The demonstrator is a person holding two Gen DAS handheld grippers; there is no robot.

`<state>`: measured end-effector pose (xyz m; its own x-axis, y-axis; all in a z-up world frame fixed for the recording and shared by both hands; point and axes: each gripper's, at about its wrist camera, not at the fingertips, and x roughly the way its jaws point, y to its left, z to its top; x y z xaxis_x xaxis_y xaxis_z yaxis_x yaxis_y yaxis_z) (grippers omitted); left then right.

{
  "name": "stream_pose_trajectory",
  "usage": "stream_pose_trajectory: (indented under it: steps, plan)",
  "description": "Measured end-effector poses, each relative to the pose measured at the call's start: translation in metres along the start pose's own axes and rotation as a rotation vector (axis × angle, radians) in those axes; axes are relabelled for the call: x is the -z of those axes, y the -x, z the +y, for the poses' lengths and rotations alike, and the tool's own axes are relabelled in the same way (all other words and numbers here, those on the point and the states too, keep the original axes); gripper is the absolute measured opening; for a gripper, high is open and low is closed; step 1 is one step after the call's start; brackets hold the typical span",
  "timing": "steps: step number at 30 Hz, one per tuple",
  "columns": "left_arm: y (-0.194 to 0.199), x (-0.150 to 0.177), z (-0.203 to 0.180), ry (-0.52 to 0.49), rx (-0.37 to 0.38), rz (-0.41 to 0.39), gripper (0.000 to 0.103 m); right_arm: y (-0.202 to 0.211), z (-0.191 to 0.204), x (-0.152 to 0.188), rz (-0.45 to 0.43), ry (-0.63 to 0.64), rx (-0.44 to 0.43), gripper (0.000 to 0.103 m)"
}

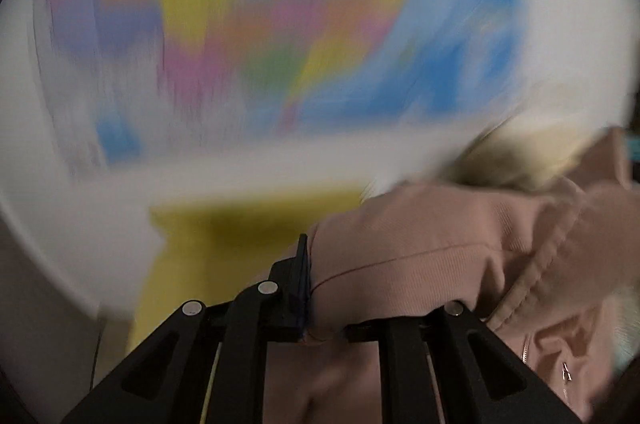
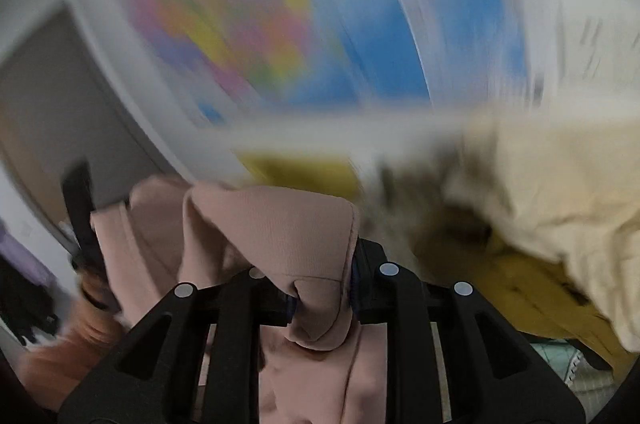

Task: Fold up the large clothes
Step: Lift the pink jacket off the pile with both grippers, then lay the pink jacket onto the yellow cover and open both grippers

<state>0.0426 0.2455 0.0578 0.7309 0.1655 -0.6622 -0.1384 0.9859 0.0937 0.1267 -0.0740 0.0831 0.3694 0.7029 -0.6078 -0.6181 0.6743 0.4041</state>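
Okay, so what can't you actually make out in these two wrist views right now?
- Colourful wall picture: motion blur smears it in both views.
- Pink ribbed fabric garment: its overall shape, cut off by the frame edges and the left gripper.
- Cream fabric heap: blurred in the right wrist view.
- Folding surface: hidden by cloth.

Pink garment (image 2: 276, 224) fills the lower centre of both views, bunched between the jaws and blocking passage there; a cream cloth heap (image 2: 560, 184) crowds the right side; the blurred upper half, before a coloured wall map (image 1: 248, 24), lies unobstructed
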Motion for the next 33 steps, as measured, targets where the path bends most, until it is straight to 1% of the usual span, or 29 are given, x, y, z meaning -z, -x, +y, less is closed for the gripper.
stream_pose_trajectory:
  steps: [1,2,3,4,5,6,8,10,11,13,14,15,16,17,18,19,20,21,22,23,24,25,26,27,28,29,31,32,33]
  plan:
    - [-0.045,0.011,0.007,0.026,-0.029,0.092,0.011,-0.031,-0.015,0.004,0.054,-0.047,0.002,0.020]
    - [-0.073,0.018,0.011,0.043,-0.032,0.148,0.011,-0.059,-0.028,0.005,0.100,-0.073,0.009,0.020]
    - [-0.096,0.023,0.017,0.062,-0.025,0.190,0.011,-0.087,-0.045,0.009,0.128,-0.121,0.014,0.020]
    - [-0.113,0.032,0.025,0.094,-0.006,0.224,0.011,-0.104,-0.057,0.011,0.144,-0.170,0.008,0.019]
    - [-0.123,0.033,0.028,0.100,0.011,0.239,0.011,-0.116,-0.067,0.012,0.156,-0.199,0.000,0.019]
    - [-0.130,0.033,0.032,0.099,0.013,0.242,0.011,-0.122,-0.072,0.013,0.161,-0.207,0.001,0.019]
    - [-0.134,0.029,0.036,0.092,0.025,0.247,0.011,-0.128,-0.081,0.012,0.172,-0.209,0.013,0.019]
    - [-0.141,0.023,0.041,0.085,0.047,0.261,0.012,-0.131,-0.089,0.008,0.178,-0.238,-0.006,0.019]
    - [-0.145,0.021,0.043,0.079,0.042,0.275,0.014,-0.136,-0.094,0.002,0.182,-0.248,0.002,0.019]
    - [-0.165,0.021,0.041,0.085,0.035,0.345,0.017,-0.143,-0.093,0.000,0.212,-0.224,0.047,0.021]
    - [-0.173,0.019,0.037,0.073,0.029,0.370,0.020,-0.146,-0.089,-0.002,0.224,-0.206,0.076,0.025]
    - [-0.175,0.019,0.035,0.055,0.013,0.376,0.025,-0.148,-0.082,-0.002,0.236,-0.173,0.100,0.030]
    - [-0.174,0.018,0.034,0.036,0.000,0.365,0.026,-0.147,-0.075,-0.004,0.240,-0.138,0.118,0.036]
    - [-0.170,0.018,0.033,0.020,-0.003,0.350,0.037,-0.143,-0.062,-0.007,0.242,-0.079,0.163,0.038]
    - [-0.168,0.017,0.032,0.012,0.007,0.338,0.048,-0.139,-0.054,-0.008,0.237,-0.038,0.188,0.045]
    - [-0.158,0.016,0.037,0.012,0.032,0.302,0.050,-0.134,-0.044,-0.010,0.226,0.014,0.206,0.057]
    - [-0.148,0.015,0.040,0.011,0.050,0.271,0.055,-0.126,-0.034,-0.010,0.210,0.070,0.223,0.066]
    - [-0.137,0.013,0.044,0.009,0.060,0.243,0.059,-0.115,-0.021,-0.010,0.174,0.137,0.250,0.081]
    - [-0.124,0.011,0.048,0.010,0.074,0.202,0.061,-0.104,-0.012,-0.009,0.134,0.197,0.292,0.087]
    - [-0.114,0.009,0.050,0.007,0.095,0.166,0.066,-0.095,-0.001,-0.009,0.096,0.253,0.326,0.087]
    - [-0.106,0.006,0.049,-0.008,0.111,0.136,0.069,-0.087,0.010,-0.008,0.065,0.315,0.337,0.087]
    - [-0.099,0.003,0.046,-0.030,0.115,0.111,0.069,-0.085,0.020,-0.007,0.049,0.359,0.331,0.087]
    - [-0.095,0.000,0.040,-0.056,0.120,0.088,0.073,-0.084,0.031,-0.006,0.040,0.432,0.327,0.087]
    - [-0.092,-0.005,0.032,-0.090,0.115,0.069,0.079,-0.086,0.038,-0.003,0.043,0.491,0.342,0.087]
    - [-0.090,-0.010,0.021,-0.125,0.097,0.044,0.080,-0.097,0.047,0.001,0.065,0.576,0.377,0.087]
    - [-0.091,-0.013,0.011,-0.155,0.099,0.031,0.082,-0.106,0.050,0.004,0.093,0.628,0.399,0.087]
    - [-0.101,-0.018,-0.014,-0.219,0.122,0.035,0.084,-0.129,0.058,0.016,0.167,0.773,0.447,0.086]
    - [-0.109,-0.018,-0.024,-0.247,0.122,0.043,0.085,-0.136,0.057,0.021,0.194,0.818,0.459,0.086]
    - [-0.120,-0.018,-0.037,-0.280,0.106,0.062,0.085,-0.148,0.057,0.024,0.234,0.872,0.466,0.086]
